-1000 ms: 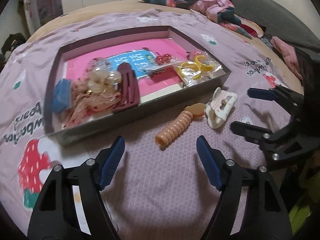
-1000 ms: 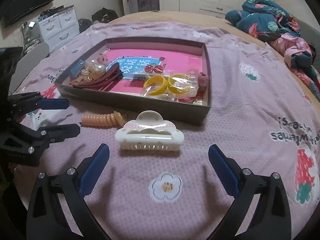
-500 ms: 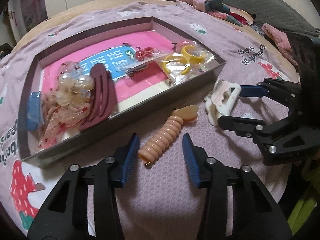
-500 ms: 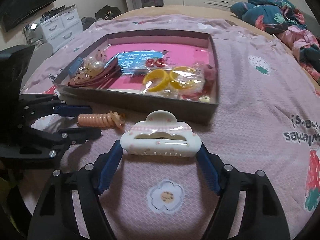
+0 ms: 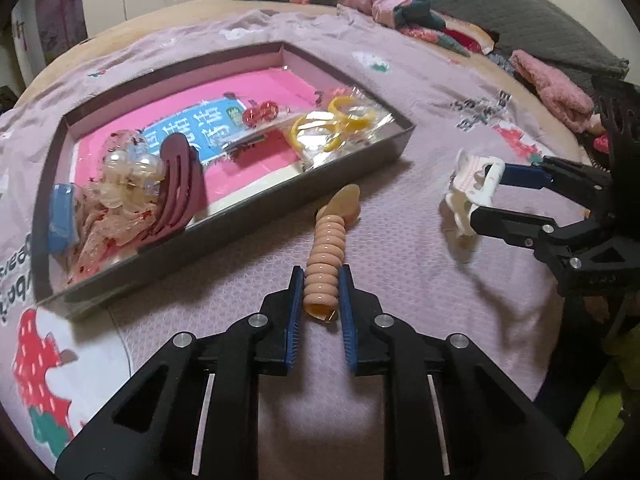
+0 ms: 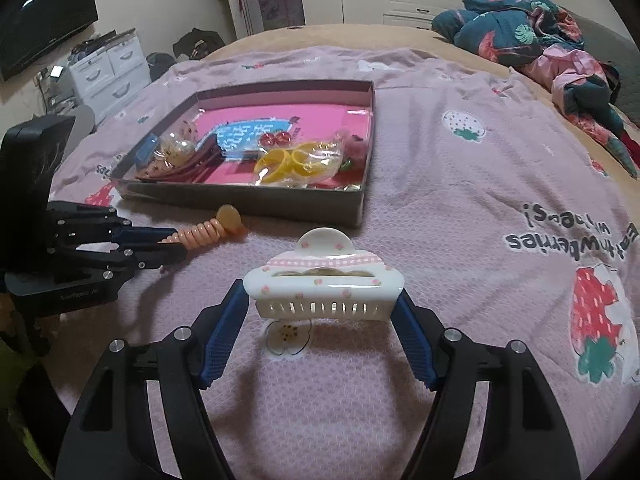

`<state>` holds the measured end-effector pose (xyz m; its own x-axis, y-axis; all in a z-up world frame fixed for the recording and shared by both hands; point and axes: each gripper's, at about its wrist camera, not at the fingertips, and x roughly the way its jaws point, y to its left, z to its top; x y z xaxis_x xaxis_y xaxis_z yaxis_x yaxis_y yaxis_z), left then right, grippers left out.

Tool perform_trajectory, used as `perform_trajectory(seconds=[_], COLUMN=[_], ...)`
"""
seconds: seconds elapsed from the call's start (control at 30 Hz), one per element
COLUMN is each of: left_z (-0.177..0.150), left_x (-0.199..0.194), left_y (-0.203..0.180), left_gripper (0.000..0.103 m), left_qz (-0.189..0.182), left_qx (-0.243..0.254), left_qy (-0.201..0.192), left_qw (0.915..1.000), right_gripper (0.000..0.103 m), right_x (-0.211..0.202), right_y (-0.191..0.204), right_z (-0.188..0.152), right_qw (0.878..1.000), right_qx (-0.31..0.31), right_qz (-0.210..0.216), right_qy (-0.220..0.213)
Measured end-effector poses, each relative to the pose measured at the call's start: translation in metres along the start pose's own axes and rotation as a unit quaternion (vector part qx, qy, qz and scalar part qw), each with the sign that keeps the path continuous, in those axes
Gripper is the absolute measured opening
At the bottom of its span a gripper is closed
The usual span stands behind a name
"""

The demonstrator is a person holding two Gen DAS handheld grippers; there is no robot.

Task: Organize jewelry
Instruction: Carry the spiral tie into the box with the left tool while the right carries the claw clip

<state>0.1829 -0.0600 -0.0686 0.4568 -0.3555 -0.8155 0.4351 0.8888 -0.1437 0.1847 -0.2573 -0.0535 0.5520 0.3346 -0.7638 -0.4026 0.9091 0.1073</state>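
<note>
My left gripper (image 5: 319, 280) is clamped narrow on the near end of the peach spiral hair tie (image 5: 326, 264); ribbed coil, glossy plastic, with a flat rounded tab at its far end; the blue ridged pads (image 5: 295, 312) press both sides of the coil; the tie's far end points at the box wall, just short of it.

My right gripper (image 6: 320, 300) holds the white claw clip (image 6: 322, 284) by its two ends; jaws fairly wide, pads flat on either end; the clip is glossy hard plastic, scalloped cloud-shaped top, pink gingham band, tiny pink dots, comb teeth along the lower edge; its shadow falls on the bedspread (image 6: 460, 208) underneath, so it looks lifted clear, though I can't be sure.

The shallow rectangular box (image 5: 224, 240) sits just beyond both, grey cardboard walls, pink liner with a blue printed card; inside: dark maroon hair clip (image 5: 180, 192), long curved prongs, matte, at my left end; beside it a translucent beaded cluster (image 5: 128, 176) on crinkly clear wrap; two yellow rings (image 5: 332, 128) in a shiny cellophane bag at the right end; small red beads (image 5: 260, 112) between.

Bedspread is mauve waffle-textured fabric, strawberry and flower prints; crumpled floral bedding (image 6: 532, 28) heaped at the far side.
</note>
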Motion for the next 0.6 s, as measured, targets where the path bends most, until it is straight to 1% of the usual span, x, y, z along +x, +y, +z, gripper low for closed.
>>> perform_trajectory(seconds=[0.17,0.27,0.43,0.6], left_z=[-0.006,-0.009,-0.011,-0.006], left_x=[-0.033,-0.054,-0.085,-0.107], left_y=[-0.005,-0.001,0.024,0.050], left_gripper=[0.010,0.010,0.010,0.010], left_qz=[-0.001,0.008,0.028,0.059], left_qx=[-0.012,-0.027,-0.066,-0.088], left_qy=[-0.024,-0.035,-0.049,-0.067], left_qw=[0.9996,0.9990,0.9962,0.9921], right_gripper=[0.070,0.070,0.070,0.070], right_x=[-0.021,-0.033,-0.048,-0.054], right_y=[0.012,0.022,0.041,0.054], right_z=[0.004,0.009,0.022,0.041], right_qw=[1.000,0.999,0.998,0.996], right_qx=[-0.012,-0.024,-0.048,-0.061], right_qz=[0.010,0.016,0.023,0.028], right_qy=[-0.018,-0.028,-0.046,-0.060])
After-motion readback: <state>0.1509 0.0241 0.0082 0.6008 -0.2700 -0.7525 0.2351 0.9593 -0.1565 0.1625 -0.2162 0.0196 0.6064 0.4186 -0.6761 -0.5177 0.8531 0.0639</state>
